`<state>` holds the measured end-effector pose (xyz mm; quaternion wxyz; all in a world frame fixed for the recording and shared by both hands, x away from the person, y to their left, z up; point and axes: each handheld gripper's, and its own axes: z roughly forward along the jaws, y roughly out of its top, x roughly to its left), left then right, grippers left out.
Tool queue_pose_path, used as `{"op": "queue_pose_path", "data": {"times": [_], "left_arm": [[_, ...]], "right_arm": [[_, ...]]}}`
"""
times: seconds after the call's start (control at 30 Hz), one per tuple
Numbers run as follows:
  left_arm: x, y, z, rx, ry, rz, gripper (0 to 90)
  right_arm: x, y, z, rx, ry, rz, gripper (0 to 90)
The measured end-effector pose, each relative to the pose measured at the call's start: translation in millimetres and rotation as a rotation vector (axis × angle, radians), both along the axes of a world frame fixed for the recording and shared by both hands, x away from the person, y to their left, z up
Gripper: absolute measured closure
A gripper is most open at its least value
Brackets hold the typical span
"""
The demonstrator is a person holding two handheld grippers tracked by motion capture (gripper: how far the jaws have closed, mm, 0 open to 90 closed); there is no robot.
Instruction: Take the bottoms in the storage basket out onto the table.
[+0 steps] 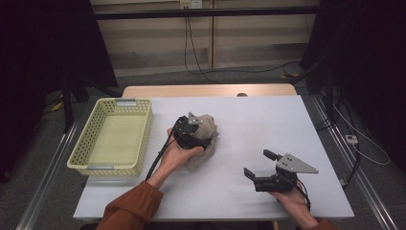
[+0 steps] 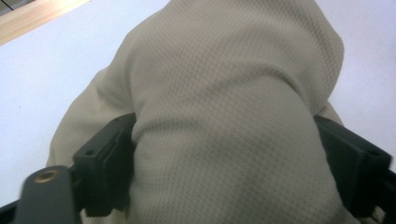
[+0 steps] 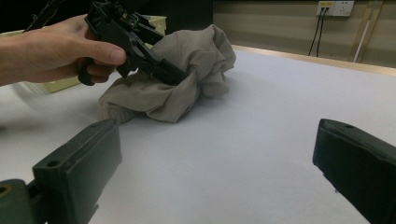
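1. The cloth (image 1: 203, 139) lies bunched near the middle of the table (image 1: 249, 124).
2. The basket (image 1: 115, 139) stands at the table's left edge, well apart from the cloth and to its left.
3. The left tongs (image 1: 194, 132) sit over the cloth's left part, with a fold of cloth between the jaws.
4. The right tongs (image 1: 256, 165) hover near the front right of the table, apart from the cloth, jaws wide with bare table between them.
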<state>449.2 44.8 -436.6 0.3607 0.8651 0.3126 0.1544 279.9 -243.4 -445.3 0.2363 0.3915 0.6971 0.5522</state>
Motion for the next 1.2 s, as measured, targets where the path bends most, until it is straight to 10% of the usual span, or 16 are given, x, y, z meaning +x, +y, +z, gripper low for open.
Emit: {"op": "queue_pose_path", "data": {"times": [0.47, 1.2], "left_arm": [[1.7, 8.1, 4.2, -0.122, 0.045, 0.022, 4.0], [-3.1, 12.8, 19.7, -0.198, -0.016, 0.005, 3.9]], "right_arm": [[0.0, 0.0, 0.1, 0.001, 0.000, 0.001, 0.9], [2.8, -0.9, -1.3, 0.006, 0.007, 0.011, 1.0]]}}
